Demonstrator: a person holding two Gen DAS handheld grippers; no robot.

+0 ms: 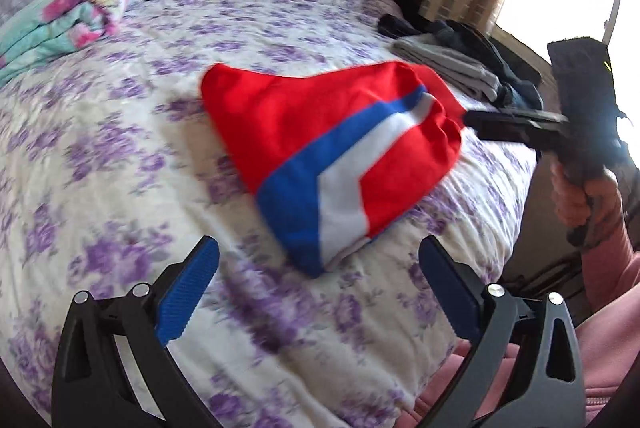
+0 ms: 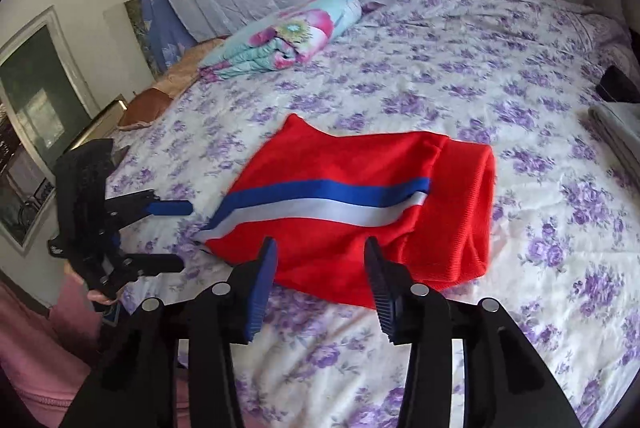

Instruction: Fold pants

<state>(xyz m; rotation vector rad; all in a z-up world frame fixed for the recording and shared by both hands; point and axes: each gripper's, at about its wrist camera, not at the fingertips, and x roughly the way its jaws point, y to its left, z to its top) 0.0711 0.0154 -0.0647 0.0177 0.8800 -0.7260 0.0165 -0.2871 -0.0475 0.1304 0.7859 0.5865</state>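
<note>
The red pants (image 1: 320,131) with a blue and white side stripe lie folded into a short bundle on the purple-flowered bed sheet (image 1: 120,155). My left gripper (image 1: 320,244) hovers just in front of their near corner, open wide and empty. My right gripper (image 1: 520,127) points at the bundle's right end, held by a hand in a pink sleeve. In the right wrist view the pants (image 2: 360,163) lie straight ahead. The right gripper (image 2: 321,244) stands open over their near edge, its pads not pressing the cloth. The left gripper (image 2: 180,236) is open at the pants' left end.
A rolled turquoise floral blanket (image 1: 68,15) (image 2: 288,31) lies near the pillows at the head of the bed. A stack of folded grey and dark clothes (image 1: 460,67) (image 2: 612,131) sits at the bed's edge by the bright window. A framed mirror (image 2: 36,115) leans at left.
</note>
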